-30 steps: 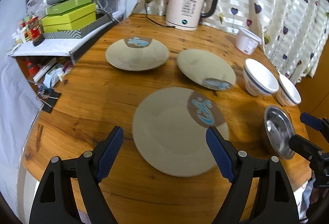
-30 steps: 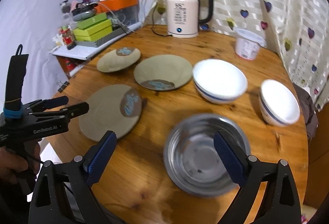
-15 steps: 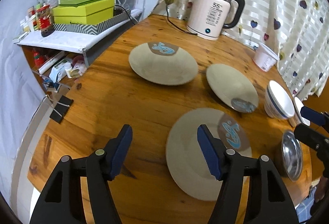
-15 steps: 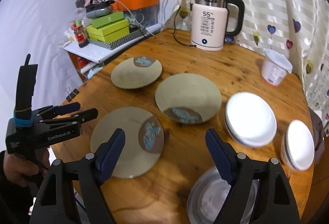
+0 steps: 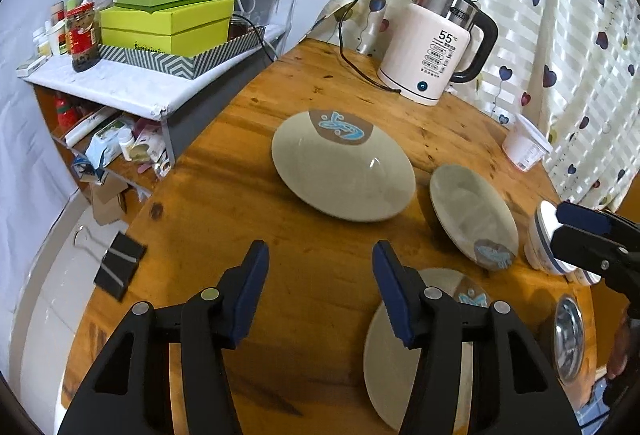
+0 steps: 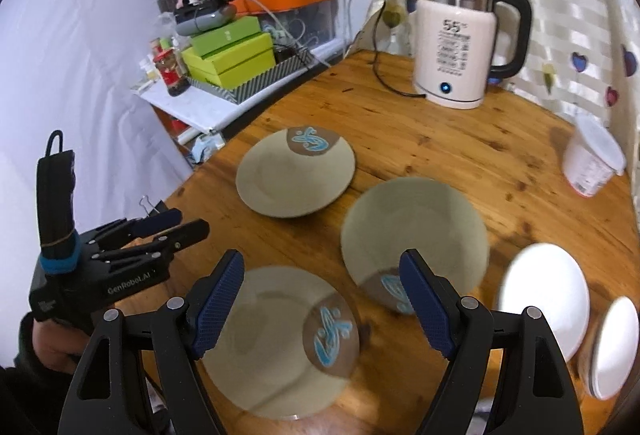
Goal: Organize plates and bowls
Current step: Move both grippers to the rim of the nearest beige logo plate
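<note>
I count 3 beige glazed plates flat on the round wooden worktop (image 6: pixel 460 155), each with a brown patch and blue motif: far plate (image 6: pixel 295 171), middle plate (image 6: pixel 414 235), near plate (image 6: pixel 280 343). 2 white bowls sit at the right edge, larger bowl (image 6: pixel 544 299) and smaller bowl (image 6: pixel 614 347), near each other; contact between them I can't tell. A steel bowl (image 5: pixel 568 339) shows only in the left wrist view, right of the near plate. Left gripper (image 5: pixel 320 287): jaws closing, only bare worktop between them, near plate just off to its right, gripping nothing. Right gripper (image 6: pixel 320 295): jaws apart and empty, hanging over the near plate and the front edge of the middle one. Handling, my read: plates look ceramic, so stiff, fairly heavy for their thickness, slick glaze, chip-prone on the rim. They lie flat, so there's no side face to grab; I'd take the raised rim edge-on, 1 pad under the lip and 1 on top, at the side nearest the gripper, then lift a touch before sliding. White bowls look ceramic too, with upright walls, so pinching the wall over the rim should be easier. Steel bowl likely light, thin-rimmed, won't break but will skate. Kettle (image 6: pixel 456 47) and tub (image 6: pixel 588 163) stand well behind, not in the way.
</note>
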Motion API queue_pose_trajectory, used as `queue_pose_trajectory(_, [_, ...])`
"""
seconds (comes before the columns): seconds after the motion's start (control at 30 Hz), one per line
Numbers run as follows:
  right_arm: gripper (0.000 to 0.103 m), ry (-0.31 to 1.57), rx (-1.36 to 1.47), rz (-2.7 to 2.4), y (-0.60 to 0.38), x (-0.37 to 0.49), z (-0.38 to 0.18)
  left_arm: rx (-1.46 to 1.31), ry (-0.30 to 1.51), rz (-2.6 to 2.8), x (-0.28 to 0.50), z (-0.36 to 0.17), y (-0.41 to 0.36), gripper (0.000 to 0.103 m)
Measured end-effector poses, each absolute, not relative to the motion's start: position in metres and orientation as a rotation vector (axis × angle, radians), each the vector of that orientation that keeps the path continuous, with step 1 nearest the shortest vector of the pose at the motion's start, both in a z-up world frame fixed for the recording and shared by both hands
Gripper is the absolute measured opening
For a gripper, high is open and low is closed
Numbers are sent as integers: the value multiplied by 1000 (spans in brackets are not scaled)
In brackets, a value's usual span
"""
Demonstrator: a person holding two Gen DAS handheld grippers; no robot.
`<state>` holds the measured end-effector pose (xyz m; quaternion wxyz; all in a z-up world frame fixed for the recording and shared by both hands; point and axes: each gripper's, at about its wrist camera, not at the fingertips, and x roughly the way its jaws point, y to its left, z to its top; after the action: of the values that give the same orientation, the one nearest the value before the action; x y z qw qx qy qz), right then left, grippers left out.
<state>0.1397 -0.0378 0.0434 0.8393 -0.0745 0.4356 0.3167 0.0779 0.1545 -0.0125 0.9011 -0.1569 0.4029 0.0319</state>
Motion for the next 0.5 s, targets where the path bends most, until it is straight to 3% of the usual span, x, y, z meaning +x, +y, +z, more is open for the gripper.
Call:
queue_pose_trajectory(0.17, [81, 951, -147, 672, -24, 166, 34, -340, 838, 48, 93, -17, 163, 55])
queue_pose_trajectory(0.33, [81, 969, -107, 669, -15, 194, 28, -361, 861, 41, 110, -24, 171, 38])
queue_pose_trajectory(0.43, [81, 995, -78, 668, -10, 212, 23, -379, 867, 43, 119, -28, 176, 37])
queue_pose_trajectory(0.5, [75, 1012, -76, 670, -5, 222, 18, -386, 866, 44, 122, -29, 179, 37])
